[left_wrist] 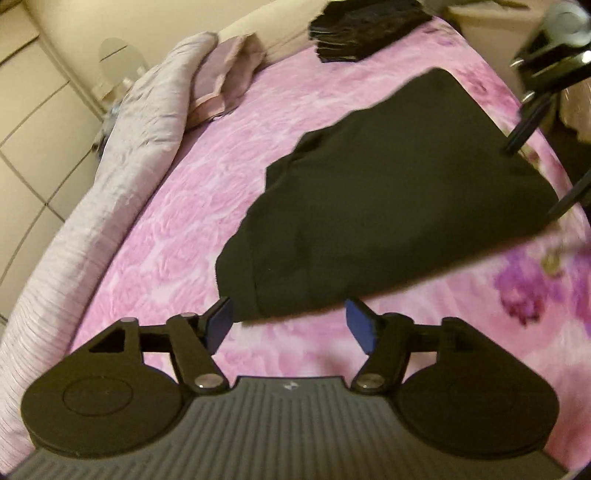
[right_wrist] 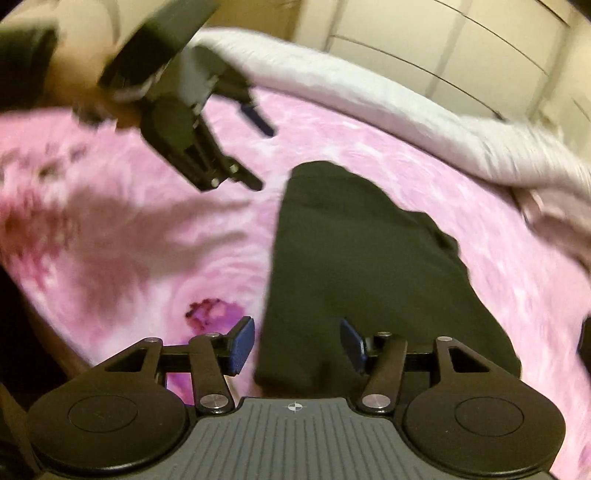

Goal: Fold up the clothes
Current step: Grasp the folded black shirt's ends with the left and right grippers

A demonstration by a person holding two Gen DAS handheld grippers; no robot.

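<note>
Left gripper (left_wrist: 290, 325) spread wide, nothing pinched — black garment (left_wrist: 388, 206) just ahead on the pink bedspread (left_wrist: 207, 192), corner near the blue pads. Right gripper (right_wrist: 297, 345) likewise parted, tilted down over the garment's near end, cloth untouched. One loose garment; one dark stack (left_wrist: 365, 29) beyond.

Warm indoor light is washing everything pink; motion blur is smearing both fisheye views, edges bending, shadows pooling softly.

Right tongs (right_wrist: 297, 345) spread over black garment (right_wrist: 354, 266) on pink bedspread (right_wrist: 147, 240); left tongs (right_wrist: 258, 151) spread, empty.
</note>
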